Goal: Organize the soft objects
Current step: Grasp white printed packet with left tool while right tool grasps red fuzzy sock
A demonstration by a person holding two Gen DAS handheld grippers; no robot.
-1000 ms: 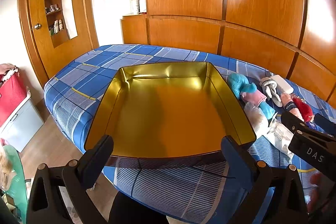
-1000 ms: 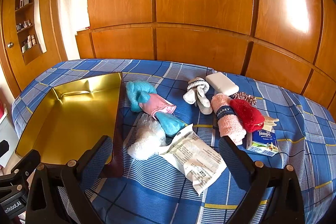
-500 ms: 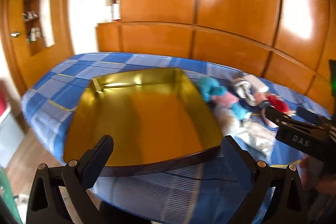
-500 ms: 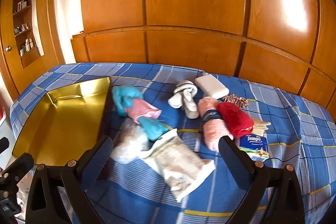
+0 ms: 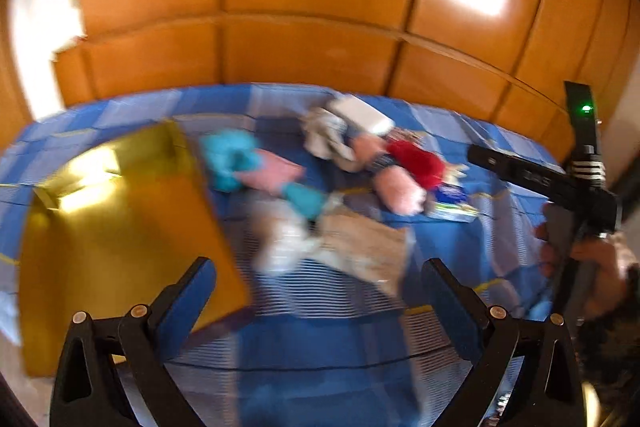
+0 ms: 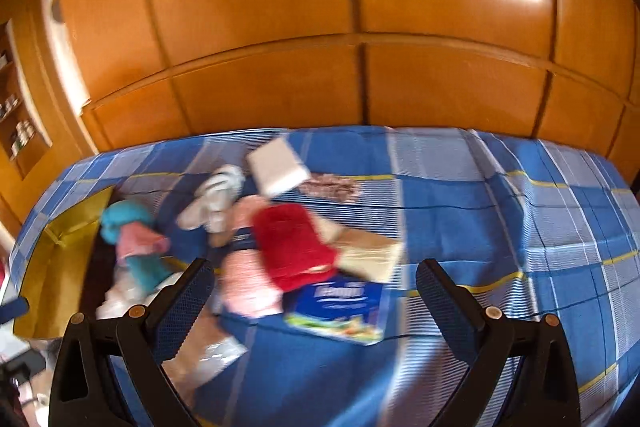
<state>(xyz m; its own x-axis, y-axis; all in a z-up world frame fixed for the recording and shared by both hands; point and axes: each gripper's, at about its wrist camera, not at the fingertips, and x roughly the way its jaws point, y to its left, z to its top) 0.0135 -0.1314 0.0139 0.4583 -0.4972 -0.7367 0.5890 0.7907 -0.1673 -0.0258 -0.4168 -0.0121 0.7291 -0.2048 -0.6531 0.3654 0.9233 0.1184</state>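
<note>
Both views are motion-blurred. The left hand-held gripper (image 5: pixel 320 291) is spread wide with nothing between its fingers, above the bed (image 5: pixel 328 343). The right hand-held gripper (image 6: pixel 312 291) is likewise released and holds nothing. Beyond lie a tissue pack (image 6: pixel 340 307), a red cloth (image 6: pixel 292 247), a pink towel roll (image 6: pixel 244 287) and teal socks (image 5: pixel 232 157), with the gold tray (image 5: pixel 112 239) to their left.

Both wrist views look down along the bed (image 5: pixel 320 339) — sharing the soft pile.
</note>
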